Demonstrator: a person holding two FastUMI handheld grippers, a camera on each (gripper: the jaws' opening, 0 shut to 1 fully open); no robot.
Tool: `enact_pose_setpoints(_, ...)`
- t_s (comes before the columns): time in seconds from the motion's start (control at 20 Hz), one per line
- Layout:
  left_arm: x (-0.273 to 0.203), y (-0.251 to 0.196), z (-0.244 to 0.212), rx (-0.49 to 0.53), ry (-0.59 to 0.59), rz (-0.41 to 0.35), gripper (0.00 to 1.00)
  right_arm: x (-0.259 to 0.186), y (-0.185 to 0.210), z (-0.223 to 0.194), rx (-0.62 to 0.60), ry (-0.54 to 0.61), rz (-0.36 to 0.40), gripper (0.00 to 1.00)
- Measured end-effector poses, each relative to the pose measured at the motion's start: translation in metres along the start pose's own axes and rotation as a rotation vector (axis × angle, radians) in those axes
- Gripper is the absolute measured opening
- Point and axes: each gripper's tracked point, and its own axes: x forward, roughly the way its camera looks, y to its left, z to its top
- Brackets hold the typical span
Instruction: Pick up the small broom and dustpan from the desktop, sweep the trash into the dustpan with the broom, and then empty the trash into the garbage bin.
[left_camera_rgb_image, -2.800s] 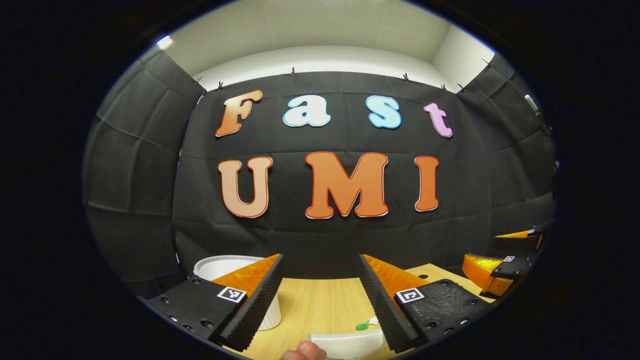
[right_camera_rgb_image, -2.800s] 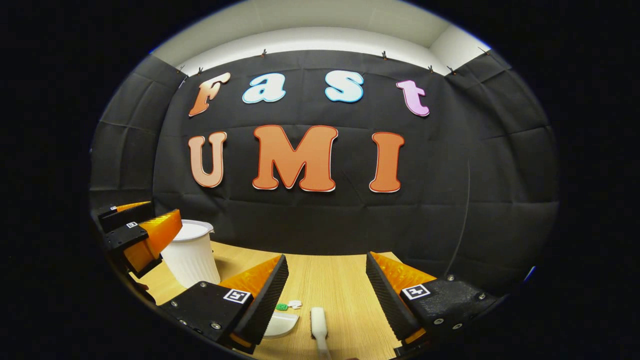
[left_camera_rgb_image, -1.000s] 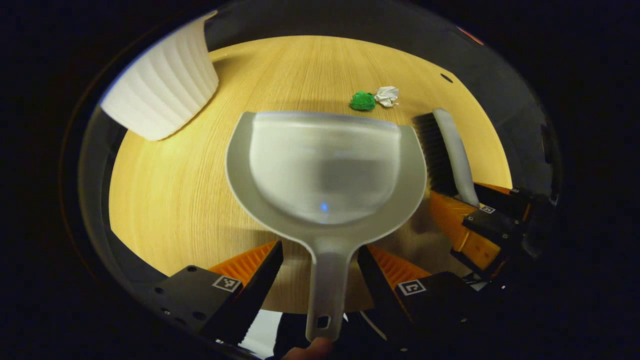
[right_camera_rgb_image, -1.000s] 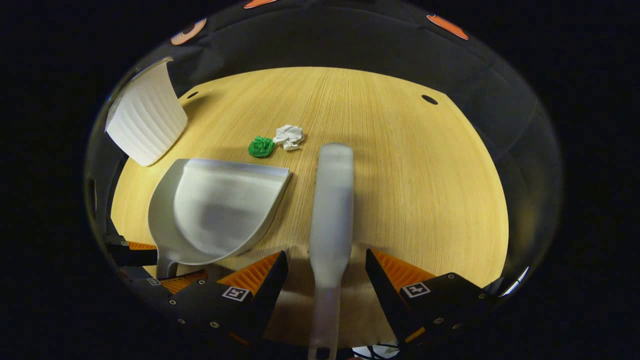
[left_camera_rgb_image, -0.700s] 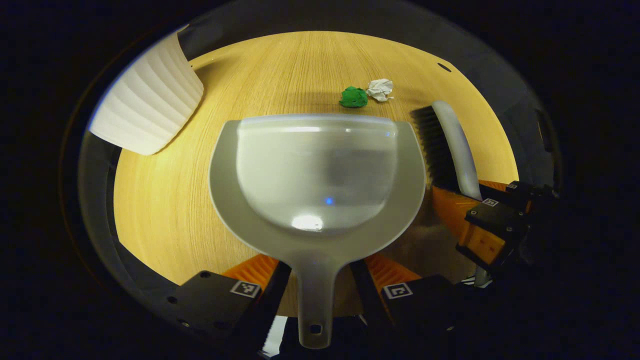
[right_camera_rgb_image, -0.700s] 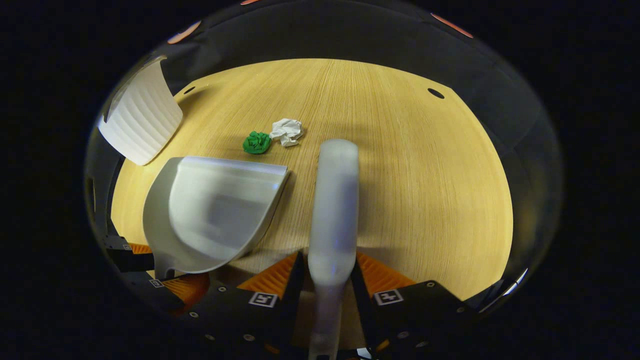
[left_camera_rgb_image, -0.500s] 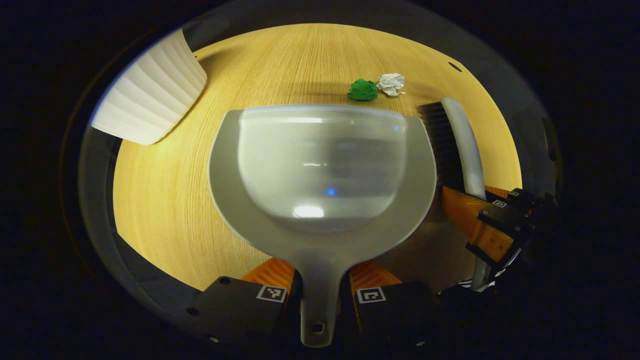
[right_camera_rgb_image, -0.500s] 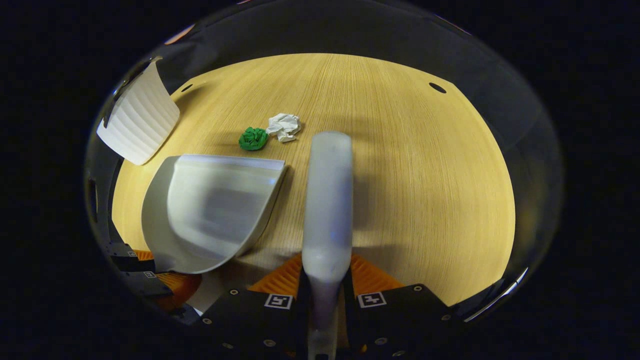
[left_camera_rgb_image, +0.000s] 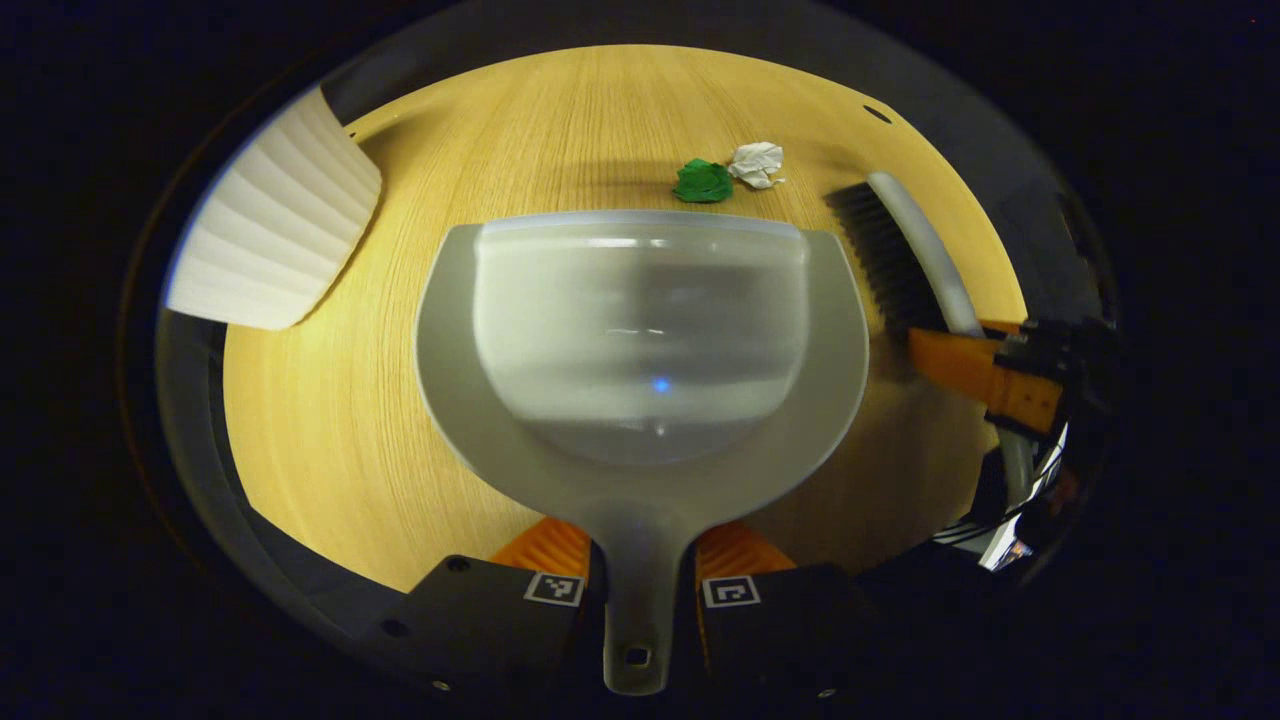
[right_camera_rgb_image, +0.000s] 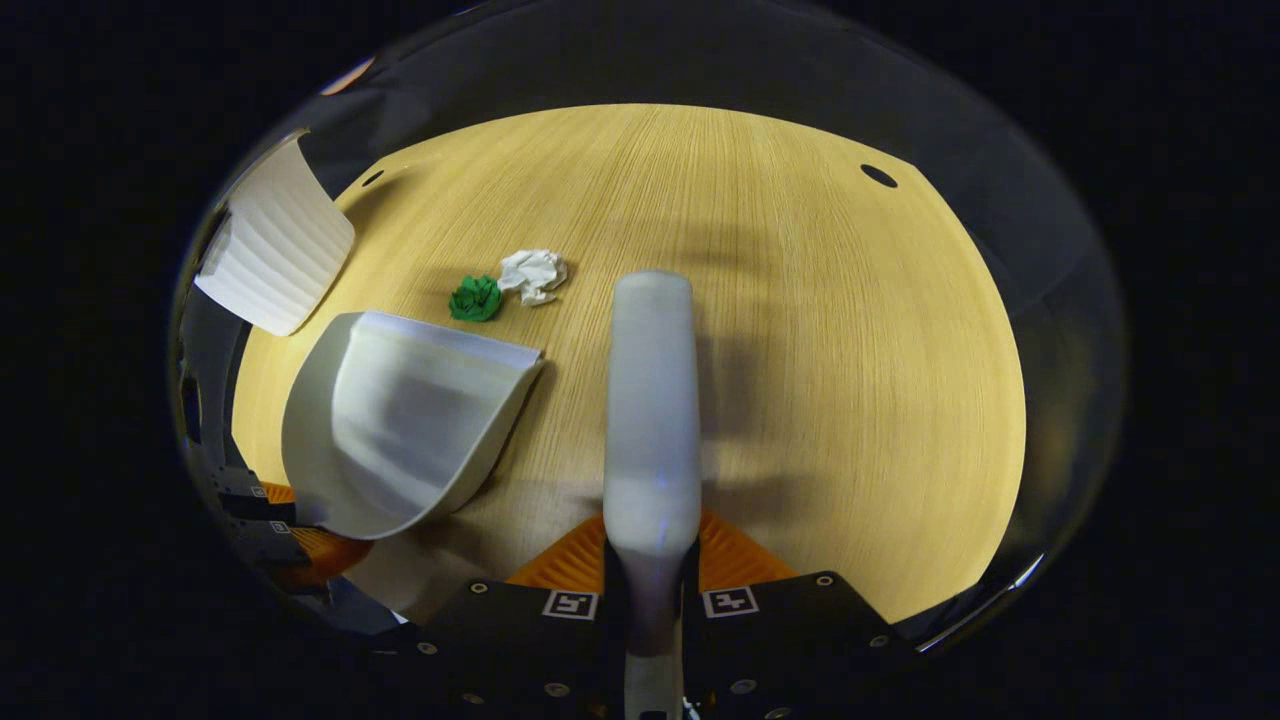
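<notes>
Left gripper (left_camera_rgb_image: 640, 590): its jaws are pressing together on the dustpan (left_camera_rgb_image: 640, 340) handle, one finger on each side, with no gap showing.
Dustpan: it is pointing away from the left gripper, pan mouth toward the far side of the worktop (left_camera_rgb_image: 330, 440); whether it is resting on the wood or sitting just above it cannot be told. In the right gripper view the dustpan (right_camera_rgb_image: 400, 420) is showing at the left, just beside the broom (right_camera_rgb_image: 650, 400).
Right gripper (right_camera_rgb_image: 650, 590): its jaws are pinching the broom handle from both sides, closed tight on it.
Broom: its pale back is running straight ahead from the right gripper; in the left gripper view the broom (left_camera_rgb_image: 905, 250) is showing dark bristles turned toward the dustpan.
Trash: a green wad (left_camera_rgb_image: 702, 182) and a white wad (left_camera_rgb_image: 756, 164) are lying touching each other on the wood, just past the dustpan's front edge.
Garbage bin (left_camera_rgb_image: 270, 250): the white ribbed bin is standing at the far left of the worktop.
Room: black cloth is hanging behind the worktop's far edge.
</notes>
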Motion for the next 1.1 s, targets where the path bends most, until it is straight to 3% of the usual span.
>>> enact_pose_setpoints(0.35, -0.013, 0.033, 0.020, 0.271, 0.036, -0.034, 0.29, 0.029, -0.004, 0.065, -0.223, -0.008, 0.073, 0.23)
enact_pose_setpoints(0.5, -0.011, 0.051, 0.027, 0.411, 0.051, -0.010, 0.28, 0.036, 0.004, 0.087, -0.305, -0.012, 0.108, 0.23)
enact_pose_setpoints(0.65, -0.015, 0.059, 0.030, 0.459, 0.069, -0.023, 0.28, 0.039, 0.010, 0.098, -0.398, -0.005, 0.145, 0.23)
enact_pose_setpoints(1.0, -0.012, 0.050, 0.036, 0.530, 0.057, -0.031, 0.28, 0.016, 0.062, 0.066, -0.639, 0.042, 0.392, 0.23)
enact_pose_setpoints(1.1, -0.010, 0.047, 0.034, 0.530, 0.052, -0.032, 0.29, 0.010, 0.069, 0.065, -0.675, 0.057, 0.430, 0.23)
